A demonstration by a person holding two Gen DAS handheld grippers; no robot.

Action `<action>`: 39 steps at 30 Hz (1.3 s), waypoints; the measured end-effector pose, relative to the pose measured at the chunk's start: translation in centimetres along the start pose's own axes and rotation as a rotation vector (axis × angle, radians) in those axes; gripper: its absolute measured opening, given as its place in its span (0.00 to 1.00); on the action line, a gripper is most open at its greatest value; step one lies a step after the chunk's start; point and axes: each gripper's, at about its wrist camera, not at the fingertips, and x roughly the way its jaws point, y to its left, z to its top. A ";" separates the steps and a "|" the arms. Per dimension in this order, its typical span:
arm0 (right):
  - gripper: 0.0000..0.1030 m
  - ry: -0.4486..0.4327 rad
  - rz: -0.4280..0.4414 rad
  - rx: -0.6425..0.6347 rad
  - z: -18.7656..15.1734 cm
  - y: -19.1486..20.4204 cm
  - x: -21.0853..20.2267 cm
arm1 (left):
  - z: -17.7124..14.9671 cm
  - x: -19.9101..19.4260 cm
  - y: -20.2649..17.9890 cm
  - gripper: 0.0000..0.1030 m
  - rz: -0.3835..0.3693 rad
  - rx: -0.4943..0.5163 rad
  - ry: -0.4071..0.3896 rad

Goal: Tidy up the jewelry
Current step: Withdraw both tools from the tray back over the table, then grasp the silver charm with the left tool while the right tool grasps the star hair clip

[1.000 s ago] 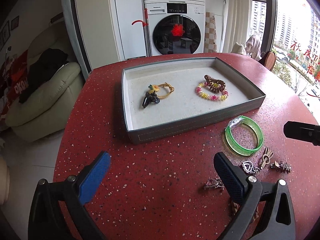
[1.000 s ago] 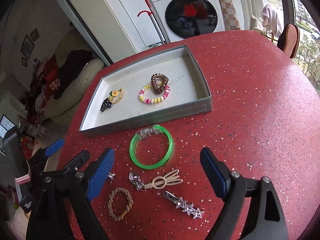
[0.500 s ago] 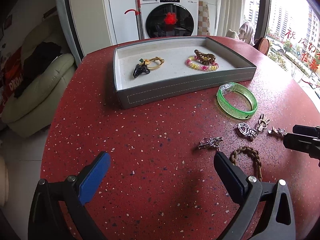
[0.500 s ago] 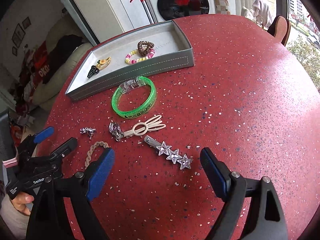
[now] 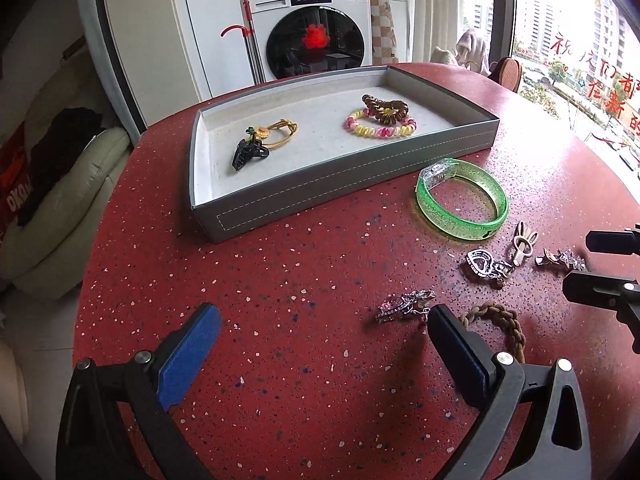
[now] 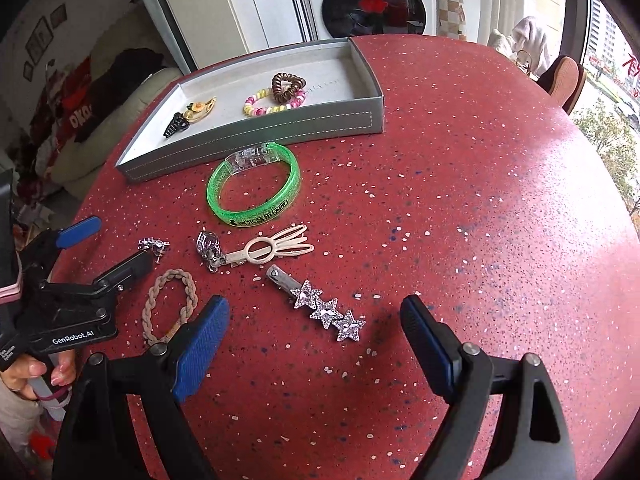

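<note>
A grey tray [image 5: 344,188] [image 6: 256,140] on the red table holds a black claw clip [image 5: 248,153], a gold tie [image 5: 280,132], a pink-yellow coil bracelet [image 5: 380,128] and a brown coil tie [image 5: 386,105]. On the table lie a green bangle [image 5: 460,200] [image 6: 252,188], a beige rabbit clip [image 6: 272,248], a silver heart charm [image 5: 482,264], a star clip [image 6: 320,304], a small sparkly clip [image 5: 404,306] and a braided tan tie [image 6: 168,304]. My left gripper [image 5: 324,340] is open, near the sparkly clip. My right gripper [image 6: 314,332] is open just before the star clip.
The round red speckled table [image 6: 480,200] drops off at the left edge towards a cream sofa [image 5: 52,200]. A washing machine [image 5: 316,40] stands behind the table. A chair back [image 6: 564,80] shows at the far right by the window.
Both grippers have pulled back from the tray towards me and lowered. The loose pieces on the table now lie close in front of the fingers. Both stay open.
</note>
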 end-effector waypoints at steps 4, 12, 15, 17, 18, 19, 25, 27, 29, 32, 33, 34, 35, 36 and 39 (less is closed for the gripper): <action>0.87 0.012 -0.020 -0.065 0.3 0.6 0.5 | 0.2 0.2 -0.2 1.00 0.001 0.011 -0.003; 0.83 0.024 -0.060 -0.137 0.5 1.4 1.3 | 0.4 0.2 -0.7 0.99 -0.005 0.029 -0.004; 0.77 0.023 -0.089 -0.179 0.3 2.0 1.3 | 0.4 0.2 -0.8 0.96 -0.005 0.028 -0.003; 0.73 0.023 -0.084 -0.194 0.3 2.2 1.2 | 0.4 0.1 -0.9 0.95 -0.002 0.032 -0.002; 0.72 0.024 -0.082 -0.199 0.3 2.2 1.2 | 0.4 0.1 -1.0 0.95 -0.003 0.035 -0.001; 0.71 0.025 -0.081 -0.205 0.3 2.4 1.2 | 0.4 0.1 -1.1 0.94 -0.005 0.037 0.000; 0.58 0.031 -0.069 -0.229 0.4 2.7 1.0 | 0.7 -0.1 -1.3 0.70 -0.038 0.032 0.013; 0.51 0.033 -0.065 -0.234 0.4 2.9 0.9 | 0.8 -0.1 -1.4 0.61 -0.052 0.026 0.019; 0.40 0.037 -0.060 -0.240 0.4 3.2 0.8 | 0.8 -0.1 -1.4 0.46 -0.066 0.022 0.023; 0.28 0.040 -0.060 -0.243 0.4 3.4 0.8 | 0.8 -0.1 -1.3 0.30 -0.072 0.020 0.024; 0.25 0.040 -0.066 -0.244 0.4 3.4 0.8 | 0.8 -0.1 -1.2 0.28 -0.076 0.017 0.027; 0.20 0.040 -0.065 -0.242 0.4 3.4 0.7 | 0.8 -0.1 -1.1 0.28 -0.079 0.012 0.028; 0.18 0.040 -0.065 -0.239 0.4 3.4 0.7 | 0.7 -0.1 -1.0 0.28 -0.084 0.005 0.029; 0.18 0.039 -0.070 -0.237 0.4 3.4 0.7 | 0.7 -0.1 -0.9 0.28 -0.087 -0.002 0.030; 0.18 0.033 -0.076 -0.222 0.3 3.2 0.5 | 0.6 -0.2 -0.3 0.26 -0.109 -0.032 0.030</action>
